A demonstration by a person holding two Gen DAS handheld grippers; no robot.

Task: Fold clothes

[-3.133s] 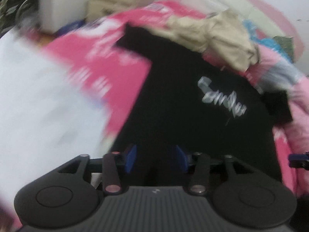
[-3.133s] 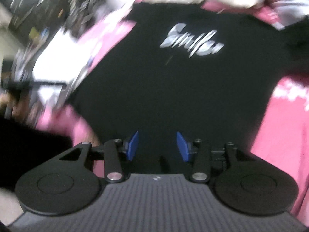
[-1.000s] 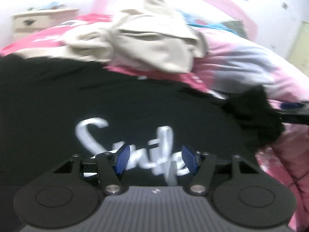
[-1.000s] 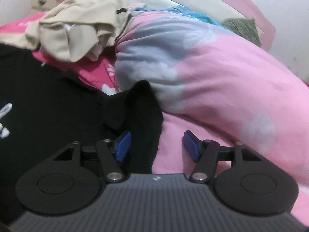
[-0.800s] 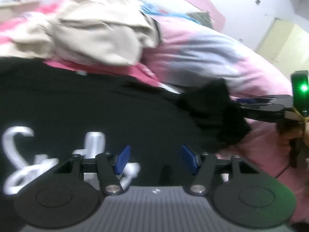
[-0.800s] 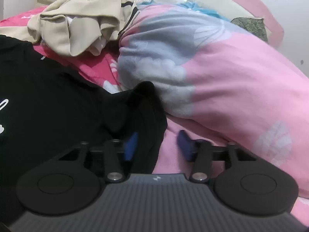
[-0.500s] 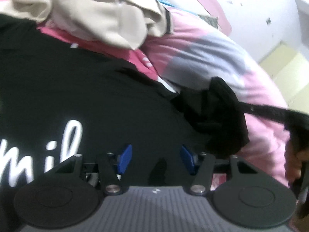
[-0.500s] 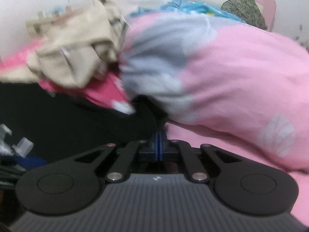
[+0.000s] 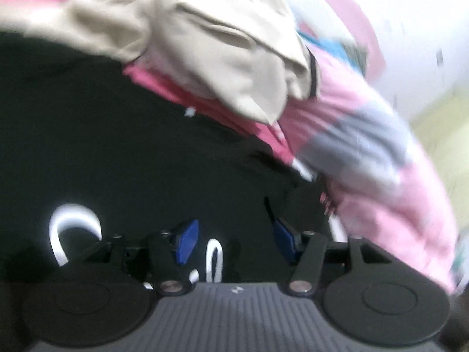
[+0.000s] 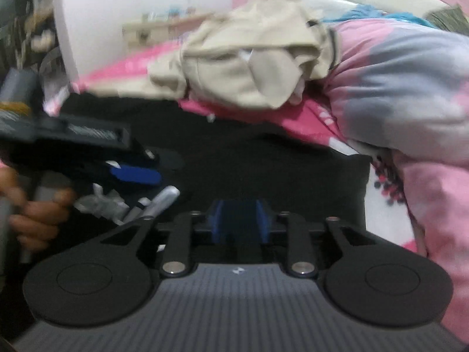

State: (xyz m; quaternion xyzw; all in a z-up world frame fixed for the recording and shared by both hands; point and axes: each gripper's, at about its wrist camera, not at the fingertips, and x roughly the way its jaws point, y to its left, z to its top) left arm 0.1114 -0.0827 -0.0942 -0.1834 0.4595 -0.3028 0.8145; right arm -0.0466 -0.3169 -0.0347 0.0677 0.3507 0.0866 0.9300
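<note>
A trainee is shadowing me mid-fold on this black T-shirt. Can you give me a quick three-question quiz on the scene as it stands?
1. True or false: the beige garment covers the white lettering on the black T-shirt.
2. What is the left gripper doing? A: it is open above the black T-shirt. B: it is clamped on the beige garment. C: it is clamped on a pillow.
3. In the right wrist view, what does the hand at the left edge hold?

Key:
1. False. The beige garment lies beyond the shirt's far edge.
2. A.
3. The left gripper.
</note>
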